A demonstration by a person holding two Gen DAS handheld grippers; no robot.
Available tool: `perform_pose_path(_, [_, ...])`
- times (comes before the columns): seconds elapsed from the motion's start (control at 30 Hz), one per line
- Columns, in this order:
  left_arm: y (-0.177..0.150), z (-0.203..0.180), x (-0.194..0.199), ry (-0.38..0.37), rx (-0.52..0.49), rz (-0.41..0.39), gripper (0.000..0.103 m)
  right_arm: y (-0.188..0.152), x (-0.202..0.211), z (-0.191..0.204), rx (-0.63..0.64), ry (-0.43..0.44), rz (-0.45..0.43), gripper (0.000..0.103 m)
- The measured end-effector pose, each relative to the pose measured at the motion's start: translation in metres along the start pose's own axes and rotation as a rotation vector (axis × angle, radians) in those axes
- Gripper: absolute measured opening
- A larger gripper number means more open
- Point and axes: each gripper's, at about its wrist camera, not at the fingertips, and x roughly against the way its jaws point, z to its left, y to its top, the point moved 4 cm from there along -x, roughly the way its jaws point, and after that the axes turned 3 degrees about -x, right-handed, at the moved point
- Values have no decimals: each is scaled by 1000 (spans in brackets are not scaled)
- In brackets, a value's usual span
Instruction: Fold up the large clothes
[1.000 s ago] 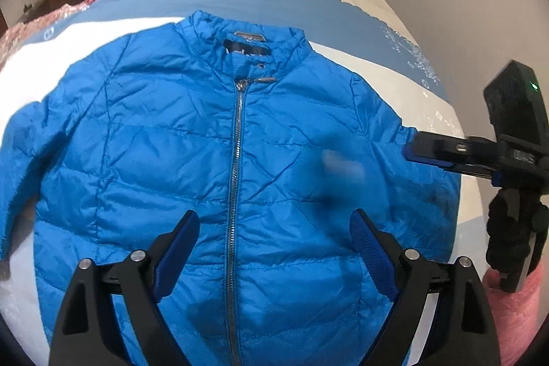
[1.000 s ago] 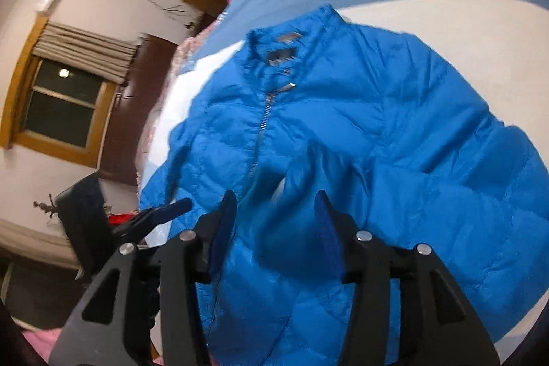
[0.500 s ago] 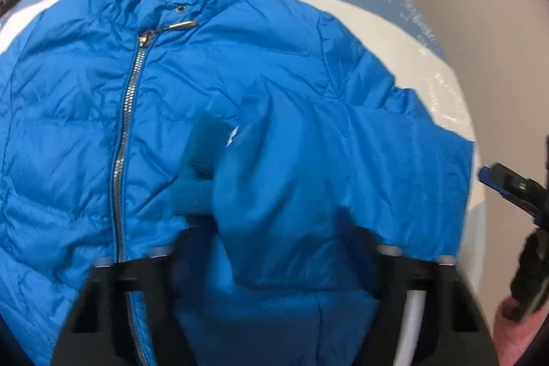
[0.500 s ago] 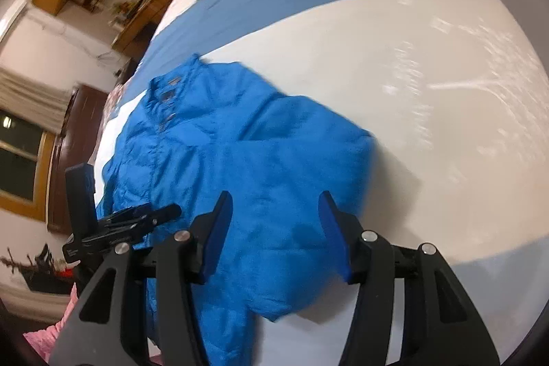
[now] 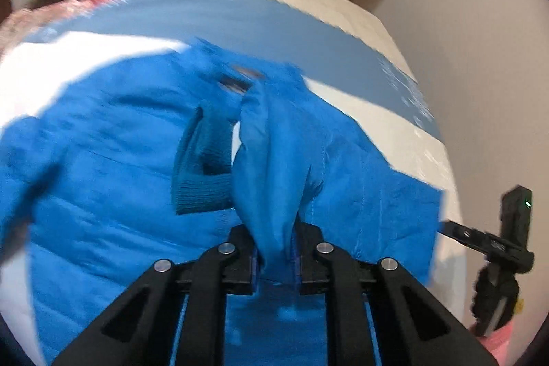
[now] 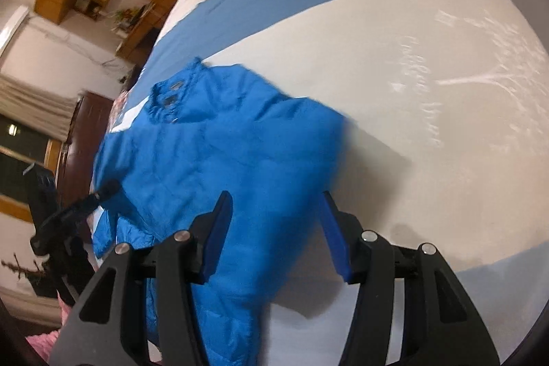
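In the left wrist view, the blue jacket [image 5: 103, 180] lies on the bed [image 5: 360, 23], which is white with a wide blue band across the far part. The bed edge runs along the right, next to a plain wall, and bare cover shows to the far right of the jacket. The left gripper [image 5: 276, 258] points steeply down and its jaws have just been closing; now they pinch a fold of the sleeve [image 5: 271, 167], which rises between them. The knitted cuff [image 5: 202, 174] hangs just left of this fold (the picture is blurred here). At the right edge the right gripper [image 5: 459, 232] shows, well apart.

In the right wrist view, the jacket covers the left half of the bed [image 6: 429, 143] and the right half is free, white cover. The right gripper [image 6: 274, 232] hovers over the near right part of the jacket, jaws spread, with nothing pressed between them. The left gripper [image 6: 103, 191] is at the left, beside the jacket.
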Motion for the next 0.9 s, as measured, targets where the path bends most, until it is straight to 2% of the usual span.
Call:
perform_pose_path(0.07, [4,25,12,78,17,-36,14,1,-9,16,23,45,18,53])
perform_pose_path(0.1, [6,35,16,93,35,-40,14,2,-17,25,39,63,33,53])
perform_pose_path(0.3, [4,81,11,213,75,-26,14,1,-59,64,98,79,112,52])
perform_pose_path(0.43, [-10,104,-23,243,110,66,16,-5,-87,61,79,-1,173,49])
perform_pose_path(0.53, [-21,124,-47,234,146,121,25,-7,-101,52,54,-26,193,45])
perform_pose_path(0.7, [-21,123,-52,236,121,137,28,-12,-104,56,79,-72,195,44])
perform_pose_path(0.77, [-17,123,-37,247,145,125,29,-12,-96,60,79,-85,184,46])
perform_pose_path(0.9, [-6,112,2,247,135,18,34,-17,-75,85,118,-66,148,49])
